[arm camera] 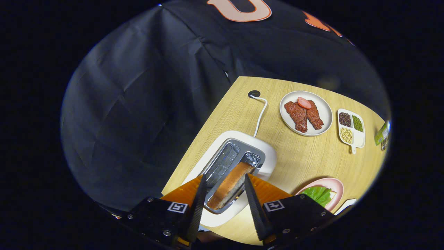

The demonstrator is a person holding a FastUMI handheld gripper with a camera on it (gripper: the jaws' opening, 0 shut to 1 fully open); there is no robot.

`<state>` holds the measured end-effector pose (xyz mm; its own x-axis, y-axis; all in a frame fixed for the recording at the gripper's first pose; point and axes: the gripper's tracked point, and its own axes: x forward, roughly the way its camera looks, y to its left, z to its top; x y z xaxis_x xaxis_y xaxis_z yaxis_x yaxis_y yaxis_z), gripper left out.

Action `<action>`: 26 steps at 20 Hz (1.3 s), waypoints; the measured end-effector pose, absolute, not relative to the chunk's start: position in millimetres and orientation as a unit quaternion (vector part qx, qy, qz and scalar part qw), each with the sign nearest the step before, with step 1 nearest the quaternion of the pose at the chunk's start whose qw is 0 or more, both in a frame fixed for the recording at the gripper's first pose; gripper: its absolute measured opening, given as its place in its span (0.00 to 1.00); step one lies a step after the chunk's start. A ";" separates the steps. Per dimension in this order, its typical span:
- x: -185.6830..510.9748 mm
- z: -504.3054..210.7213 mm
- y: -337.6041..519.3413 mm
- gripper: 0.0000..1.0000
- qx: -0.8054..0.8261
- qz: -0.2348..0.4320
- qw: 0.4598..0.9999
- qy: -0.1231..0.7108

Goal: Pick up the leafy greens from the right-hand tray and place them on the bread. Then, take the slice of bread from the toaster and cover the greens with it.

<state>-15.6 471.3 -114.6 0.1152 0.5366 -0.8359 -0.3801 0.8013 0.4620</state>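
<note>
Two fingers of the gripper (224,198) stand spread apart above the white toaster (267,156), with the slice of bread (230,184) upright in the toaster's right-hand slot showing between them, neither finger seen pressing on it. Beyond the right finger, a pink plate (334,184) on the wooden table (298,159) carries the leafy greens (319,194). Farther back sit a white plate (326,111) of meat (303,114) and a small divided dish of beans (351,126).
</note>
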 end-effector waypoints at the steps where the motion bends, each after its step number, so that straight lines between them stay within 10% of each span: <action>1: -14.2 -117.2 469.6 0.58 0.068 0.304 0.743 0.593; 8: -7.5 -107.8 452.0 0.14 0.060 0.307 0.761 0.568; 26: -16.1 -33.2 354.3 0.12 0.188 0.345 0.800 0.453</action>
<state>-16.1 354.3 -33.2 0.3510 0.7232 -0.5948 -0.3816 0.6905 0.6144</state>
